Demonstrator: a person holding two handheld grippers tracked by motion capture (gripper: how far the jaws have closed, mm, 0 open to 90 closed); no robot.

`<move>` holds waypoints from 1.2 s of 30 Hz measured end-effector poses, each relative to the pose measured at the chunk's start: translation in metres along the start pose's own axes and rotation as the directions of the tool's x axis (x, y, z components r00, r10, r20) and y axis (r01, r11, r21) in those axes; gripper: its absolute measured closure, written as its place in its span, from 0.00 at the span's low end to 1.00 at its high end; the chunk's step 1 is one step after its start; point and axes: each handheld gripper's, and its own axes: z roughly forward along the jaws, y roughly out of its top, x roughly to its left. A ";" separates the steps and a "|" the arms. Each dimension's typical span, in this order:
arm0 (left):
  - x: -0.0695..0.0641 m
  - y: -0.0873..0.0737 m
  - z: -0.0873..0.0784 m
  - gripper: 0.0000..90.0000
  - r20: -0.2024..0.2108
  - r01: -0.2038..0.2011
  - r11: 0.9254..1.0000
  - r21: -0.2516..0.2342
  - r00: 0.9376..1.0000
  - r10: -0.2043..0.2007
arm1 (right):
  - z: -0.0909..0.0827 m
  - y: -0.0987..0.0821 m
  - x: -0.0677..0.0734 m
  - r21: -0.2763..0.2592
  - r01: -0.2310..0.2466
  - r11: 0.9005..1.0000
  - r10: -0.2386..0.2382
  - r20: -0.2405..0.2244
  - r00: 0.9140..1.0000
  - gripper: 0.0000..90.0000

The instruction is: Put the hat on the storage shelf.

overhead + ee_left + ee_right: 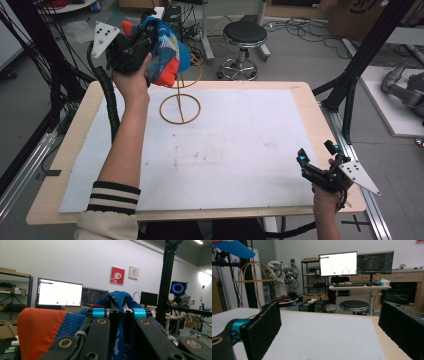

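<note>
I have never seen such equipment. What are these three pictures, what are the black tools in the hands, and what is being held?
A person sits at a table and holds a hand-operated gripper in each hand. One picture is taken from above; the other two come from cameras riding on the grippers. The left gripper is shut on a blue and orange cap, lifted beside a thin wire stand that stands on the white mat. The right gripper rests near the table's right edge, its jaws open with nothing between them.
</note>
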 end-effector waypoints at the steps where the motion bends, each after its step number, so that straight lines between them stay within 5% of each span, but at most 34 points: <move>1: 0.000 0.000 0.002 0.98 0.001 0.003 1.000 -0.002 1.000 -0.003 | 0.000 0.001 0.000 -0.002 0.007 1.000 -0.007 -0.003 1.000 0.05; 19: 0.008 -0.023 0.033 0.98 -0.029 -0.010 0.998 0.065 1.000 0.012 | -0.010 0.004 -0.009 -0.019 -0.003 1.000 0.003 0.016 1.000 0.05; 36: 0.024 -0.051 0.045 0.98 -0.069 0.012 0.991 0.135 0.998 -0.003 | -0.009 0.003 -0.011 -0.014 -0.003 1.000 0.003 0.013 1.000 0.05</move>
